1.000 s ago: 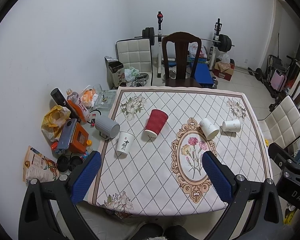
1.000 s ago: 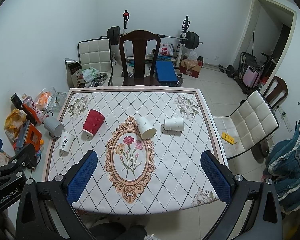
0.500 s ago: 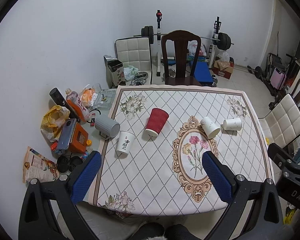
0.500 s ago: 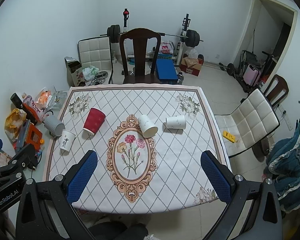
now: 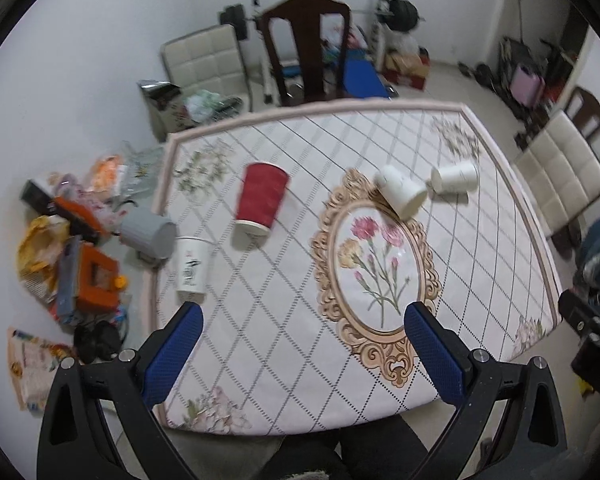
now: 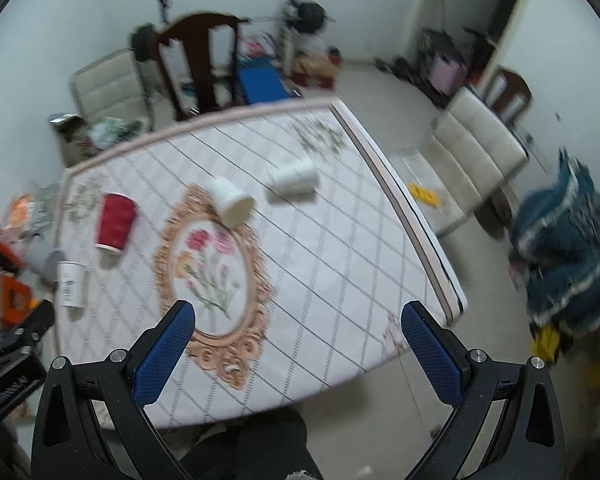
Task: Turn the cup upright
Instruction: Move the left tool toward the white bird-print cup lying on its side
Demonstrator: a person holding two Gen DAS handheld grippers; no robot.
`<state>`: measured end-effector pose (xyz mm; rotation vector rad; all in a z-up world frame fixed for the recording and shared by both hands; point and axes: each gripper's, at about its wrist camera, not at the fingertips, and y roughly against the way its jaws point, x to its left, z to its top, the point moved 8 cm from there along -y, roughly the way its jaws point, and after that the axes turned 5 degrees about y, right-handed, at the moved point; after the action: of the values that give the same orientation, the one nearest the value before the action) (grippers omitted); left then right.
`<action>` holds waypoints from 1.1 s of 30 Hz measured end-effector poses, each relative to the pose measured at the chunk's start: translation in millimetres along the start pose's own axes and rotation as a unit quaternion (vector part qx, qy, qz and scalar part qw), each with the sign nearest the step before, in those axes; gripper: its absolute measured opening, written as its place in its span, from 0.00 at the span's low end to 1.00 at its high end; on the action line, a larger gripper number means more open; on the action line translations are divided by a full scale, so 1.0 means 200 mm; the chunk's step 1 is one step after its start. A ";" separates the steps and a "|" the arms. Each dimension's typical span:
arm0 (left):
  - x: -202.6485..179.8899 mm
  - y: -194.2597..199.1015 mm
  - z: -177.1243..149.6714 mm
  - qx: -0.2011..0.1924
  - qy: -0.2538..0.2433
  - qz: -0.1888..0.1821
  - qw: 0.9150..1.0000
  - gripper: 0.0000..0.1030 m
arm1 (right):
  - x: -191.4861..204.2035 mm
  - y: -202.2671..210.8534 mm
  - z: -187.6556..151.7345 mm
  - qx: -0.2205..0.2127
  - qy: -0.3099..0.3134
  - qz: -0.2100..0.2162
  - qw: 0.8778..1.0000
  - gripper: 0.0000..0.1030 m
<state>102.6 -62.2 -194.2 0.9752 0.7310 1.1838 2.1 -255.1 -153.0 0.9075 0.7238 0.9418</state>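
Note:
Several paper cups lie on their sides on the patterned tablecloth (image 5: 284, 320). A red cup (image 5: 262, 198) lies left of centre. A white cup with black lettering (image 5: 192, 266) lies near the left edge. Two plain white cups (image 5: 402, 191) (image 5: 456, 176) lie at the right. In the right wrist view I see the red cup (image 6: 116, 220), the lettered cup (image 6: 71, 285) and the two white cups (image 6: 232, 202) (image 6: 296, 178). My left gripper (image 5: 300, 316) and right gripper (image 6: 298, 314) are open and empty, high above the table's near edge.
A dark wooden chair (image 5: 306, 44) stands at the far side. A padded white chair (image 6: 476, 152) stands to the right. A grey bin (image 5: 148, 232) and floor clutter (image 5: 72, 248) lie left of the table. Gym weights (image 5: 400, 12) stand at the back wall.
Both grippers have moved forward and lower toward the table and tilted; the views are now blurred. The cups have not moved. Both grippers stay open.

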 end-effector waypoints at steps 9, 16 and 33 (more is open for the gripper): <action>-0.28 -0.41 0.16 0.046 -0.038 0.014 0.998 1.00 | -0.25 -0.64 -0.05 0.096 -0.049 -0.017 0.994 1.00; -0.49 -0.66 0.39 0.063 -0.065 0.028 0.996 1.00 | -0.34 -1.06 0.07 0.153 -0.045 -0.002 0.987 1.00; -1.18 -1.17 0.75 0.055 -0.356 0.039 0.932 0.93 | -0.66 -1.72 0.36 0.208 -0.092 -0.008 0.974 1.00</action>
<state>272.1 -344.9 -349.2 1.4253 0.1756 0.7665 129.5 -498.0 -408.5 1.3366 0.7800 0.6884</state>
